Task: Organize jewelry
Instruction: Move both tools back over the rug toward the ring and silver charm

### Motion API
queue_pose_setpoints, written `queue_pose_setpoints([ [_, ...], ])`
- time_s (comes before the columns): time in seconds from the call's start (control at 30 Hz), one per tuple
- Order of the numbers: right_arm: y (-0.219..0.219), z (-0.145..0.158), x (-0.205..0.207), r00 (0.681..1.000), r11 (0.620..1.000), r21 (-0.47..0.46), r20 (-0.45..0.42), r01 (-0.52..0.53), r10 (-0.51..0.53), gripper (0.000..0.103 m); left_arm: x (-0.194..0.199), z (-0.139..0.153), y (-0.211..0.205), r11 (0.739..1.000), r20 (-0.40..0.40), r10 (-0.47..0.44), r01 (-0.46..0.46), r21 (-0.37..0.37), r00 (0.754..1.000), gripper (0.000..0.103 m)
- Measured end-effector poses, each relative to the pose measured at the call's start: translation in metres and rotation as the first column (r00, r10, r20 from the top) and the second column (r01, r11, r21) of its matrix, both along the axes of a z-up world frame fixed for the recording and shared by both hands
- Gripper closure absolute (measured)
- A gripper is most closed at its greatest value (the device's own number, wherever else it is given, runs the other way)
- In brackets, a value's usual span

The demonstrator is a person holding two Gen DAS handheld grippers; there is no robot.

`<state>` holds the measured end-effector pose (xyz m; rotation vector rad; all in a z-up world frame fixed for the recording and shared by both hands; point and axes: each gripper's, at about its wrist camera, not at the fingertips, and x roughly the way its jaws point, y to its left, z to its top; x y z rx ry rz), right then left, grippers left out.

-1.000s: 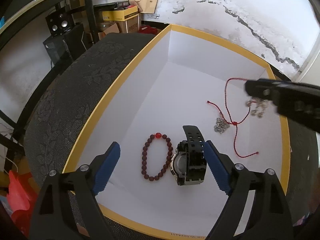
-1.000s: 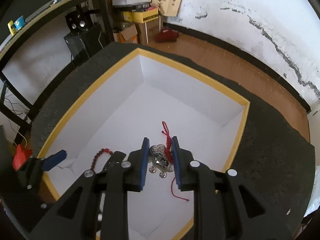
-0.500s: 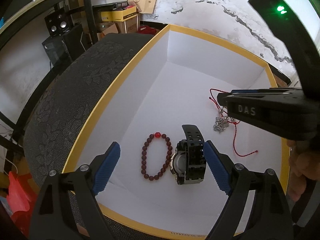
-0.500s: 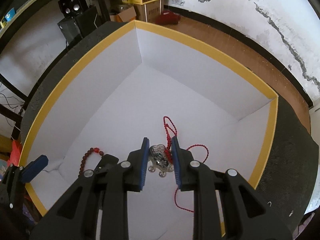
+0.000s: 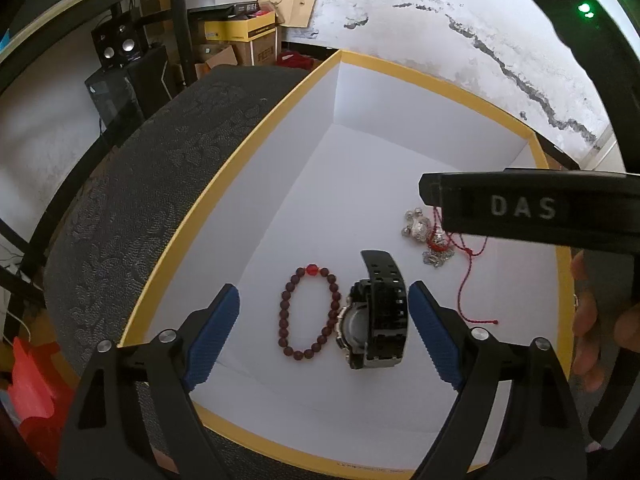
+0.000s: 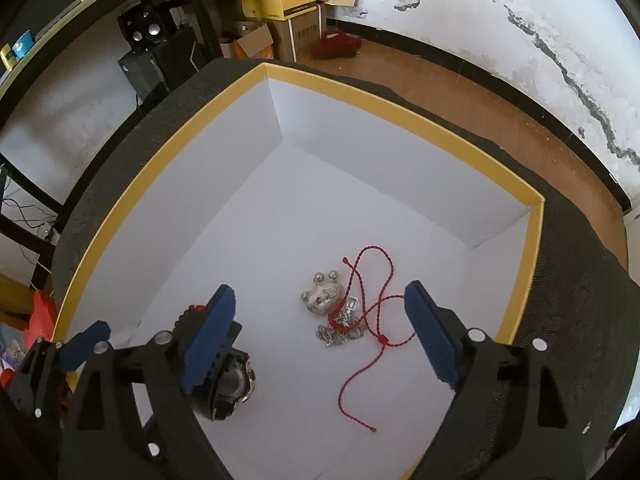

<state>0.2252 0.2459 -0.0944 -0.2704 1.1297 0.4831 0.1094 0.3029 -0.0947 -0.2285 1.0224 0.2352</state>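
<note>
Your right gripper [image 6: 320, 336] has let go of the charm [image 6: 326, 298]; its jaws are opening over it, near the box's [image 6: 400, 120] right wall. That placement looks done. The left gripper [image 5: 324, 334] hangs spread over the watch [image 5: 376, 320]; next, lift clear.

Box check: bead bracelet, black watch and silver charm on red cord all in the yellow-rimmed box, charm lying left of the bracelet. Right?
Not quite. All three are in the yellow-rimmed box, but the silver charm on red cord lies to the right of the bead bracelet, beyond the black watch, not left of it. The left wrist view shows this: bracelet, then watch, then charm further right and back.
</note>
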Motion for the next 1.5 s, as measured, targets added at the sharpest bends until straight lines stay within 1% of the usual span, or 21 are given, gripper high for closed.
queue_pose_setpoints([
  [0.03,-0.004,0.005,-0.003,1.000,1.000,0.010,0.007,-0.001,0.001,0.009,-0.001,0.001,-0.001,1.000,0.005,-0.001,0.001,0.004,1.000,0.012],
  [0.1,-0.011,0.015,-0.007,1.000,1.000,0.026,0.019,0.005,-0.005,0.007,-0.002,0.002,-0.004,1.000,0.015,-0.009,0.009,0.005,1.000,0.011],
  [0.13,-0.018,0.023,-0.011,0.999,0.999,0.032,0.034,0.008,-0.009,0.007,-0.003,0.003,-0.005,1.000,0.021,-0.014,0.014,0.003,1.000,0.009],
  [0.23,-0.038,0.041,-0.025,0.996,0.999,0.024,0.089,0.027,-0.029,0.007,-0.005,0.006,-0.011,1.000,0.029,-0.022,0.022,0.004,0.999,0.008],
  [0.33,-0.064,0.053,-0.040,0.991,0.999,0.019,0.124,0.050,-0.052,0.007,-0.008,0.009,-0.018,0.999,0.035,-0.033,0.033,0.007,0.999,0.008],
  [0.5,-0.141,0.080,-0.077,0.971,0.988,0.083,0.188,0.131,-0.145,0.007,-0.012,0.019,-0.028,0.999,0.056,-0.036,0.035,0.022,0.998,0.008],
  [0.63,-0.215,0.091,-0.108,0.944,0.965,0.128,0.216,0.227,-0.251,0.007,-0.015,0.029,-0.038,0.999,0.067,-0.036,0.034,0.033,0.997,0.008],
  [0.73,-0.261,0.090,-0.124,0.924,0.947,0.143,0.216,0.288,-0.314,0.007,-0.017,0.038,-0.052,0.997,0.084,-0.049,0.044,0.057,0.995,0.008],
  [0.83,-0.314,0.084,-0.138,0.891,0.916,0.146,0.218,0.373,-0.397,0.007,-0.020,0.049,-0.080,0.995,0.105,-0.079,0.073,0.062,0.991,0.008],
  [0.9,-0.341,0.077,-0.145,0.870,0.897,0.135,0.219,0.420,-0.441,0.007,-0.022,0.054,-0.102,0.992,0.116,-0.118,0.111,0.062,0.986,0.008],
  [0.97,-0.364,0.070,-0.149,0.854,0.880,0.130,0.214,0.456,-0.474,0.007,-0.023,0.058,-0.133,0.982,0.123,-0.181,0.173,0.074,0.976,0.008],
  [1.1,-0.406,0.058,-0.158,0.820,0.842,0.157,0.193,0.516,-0.539,0.007,-0.022,0.056,-0.190,0.957,0.115,-0.286,0.276,0.091,0.951,0.008],
  [1.2,-0.435,0.050,-0.164,0.793,0.817,0.158,0.198,0.554,-0.576,0.007,-0.018,0.054,-0.223,0.940,0.109,-0.337,0.327,0.101,0.935,0.008],
  [1.37,-0.456,0.039,-0.168,0.776,0.808,0.129,0.230,0.575,-0.588,0.007,-0.013,0.048,-0.274,0.909,0.108,-0.413,0.403,0.102,0.904,0.008],
  [1.5,-0.471,0.025,-0.167,0.779,0.807,0.126,0.210,0.577,-0.591,0.007,-0.008,0.041,-0.304,0.889,0.113,-0.456,0.445,0.110,0.883,0.008],
])
